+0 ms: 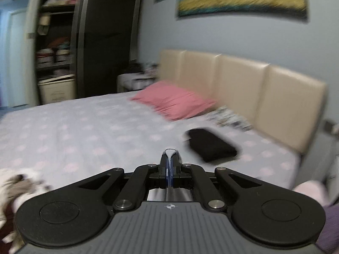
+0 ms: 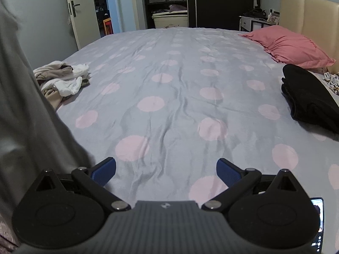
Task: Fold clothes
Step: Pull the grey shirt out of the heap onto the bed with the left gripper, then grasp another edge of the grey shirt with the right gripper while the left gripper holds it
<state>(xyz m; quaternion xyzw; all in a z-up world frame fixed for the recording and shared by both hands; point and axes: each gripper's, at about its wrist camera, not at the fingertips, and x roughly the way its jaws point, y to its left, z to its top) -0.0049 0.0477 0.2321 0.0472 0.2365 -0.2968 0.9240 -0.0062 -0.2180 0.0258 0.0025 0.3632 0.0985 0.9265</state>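
- Only the left wrist view shows the left gripper (image 1: 170, 155): fingers pressed together, pinching a thin grey fabric edge (image 1: 170, 150) at their tips.
- Only the right wrist view shows the right gripper (image 2: 166, 166), spread wide and holding nothing, with a grey garment (image 2: 27, 114) hanging at its left.
- A folded black garment (image 2: 307, 97) lies on the dotted bedsheet (image 2: 169, 84) near the pink pillow (image 2: 290, 46); a crumpled pile of pale clothes (image 2: 61, 78) sits at the bed's left edge.

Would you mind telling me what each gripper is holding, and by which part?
The left gripper is shut on an edge of grey cloth. The right gripper is open and holds nothing.
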